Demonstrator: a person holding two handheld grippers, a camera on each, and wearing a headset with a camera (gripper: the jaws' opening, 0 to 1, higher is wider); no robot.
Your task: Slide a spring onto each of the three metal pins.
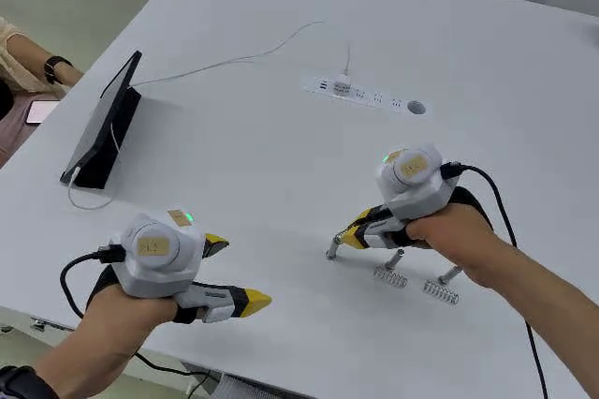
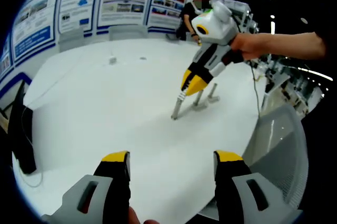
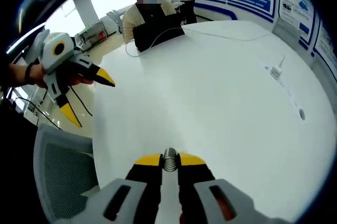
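Observation:
Three metal pins stand on the white table (image 1: 281, 137): a left pin (image 1: 332, 249), a middle pin (image 1: 395, 258) and a right pin (image 1: 449, 275). Two loose springs (image 1: 390, 277) (image 1: 440, 292) lie in front of them. My right gripper (image 1: 356, 235) is shut on a third spring (image 3: 169, 160), which sticks up between its yellow tips. In the left gripper view that spring (image 2: 181, 98) sits at the top of the left pin (image 2: 176, 111). My left gripper (image 1: 237, 273) is open and holds nothing, well to the left of the pins. Its jaws (image 2: 171, 158) point toward them.
A tablet on a stand (image 1: 103, 127) is at the left. A power strip (image 1: 360, 93) with its cable lies at the back. A person (image 3: 152, 19) sits at the table's far side. A mesh chair (image 2: 279, 145) stands by the near edge.

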